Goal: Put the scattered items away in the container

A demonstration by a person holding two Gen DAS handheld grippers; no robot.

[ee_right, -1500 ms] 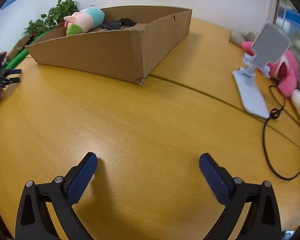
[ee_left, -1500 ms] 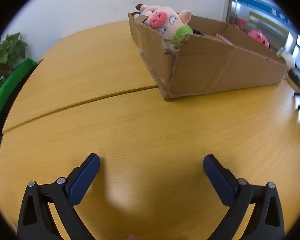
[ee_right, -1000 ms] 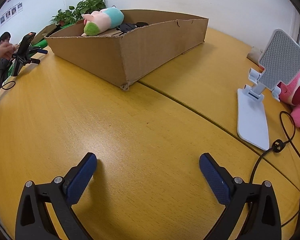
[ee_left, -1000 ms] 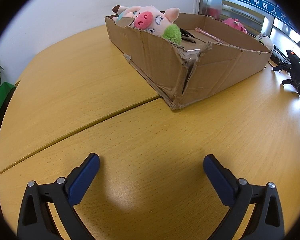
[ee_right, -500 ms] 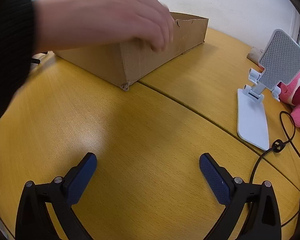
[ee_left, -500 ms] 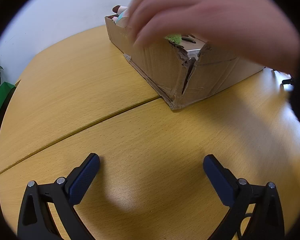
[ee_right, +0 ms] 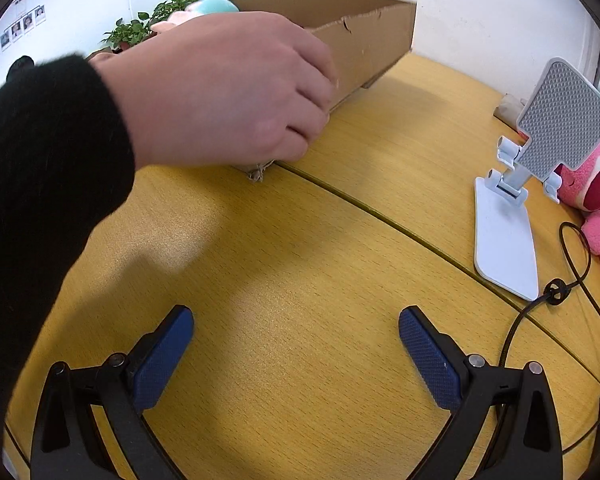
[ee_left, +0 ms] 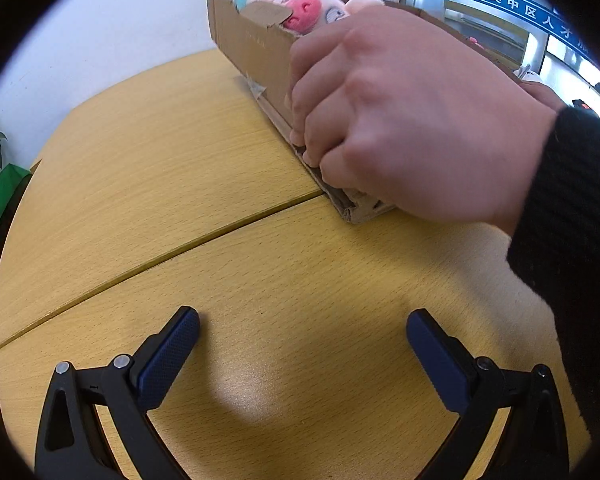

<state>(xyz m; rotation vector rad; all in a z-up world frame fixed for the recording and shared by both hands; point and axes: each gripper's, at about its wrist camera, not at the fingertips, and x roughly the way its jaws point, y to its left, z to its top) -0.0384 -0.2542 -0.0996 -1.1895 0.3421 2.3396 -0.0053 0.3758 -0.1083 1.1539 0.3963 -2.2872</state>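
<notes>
Yellow wood-grain table (ee_left: 148,184), curved seam across it, glare patch nr bottom centre. White wall behind; green plant (ee_right: 148,30) at back left in right view, small photos + blue poster on wall there. Glass front w/ blue sign at top right in left view.

Cardboard box (ee_left: 256,46) on table, far side of seam, corner torn. Pig plush (ee_left: 300,4) inside, poking over rim. Hand (ee_left: 400,116) in black sleeve (ee_right: 40,184) gripping box's near corner, fingers curled over edge.

Left gripper (ee_left: 303,334) low over bare table, jaws wide apart, nothing between. Right gripper (ee_right: 296,334) same: spread wide, empty.

Right side of table: white phone stand (ee_right: 508,236), black cable (ee_right: 580,264) just beside it, pink plush (ee_right: 596,196) behind stand at edge.
</notes>
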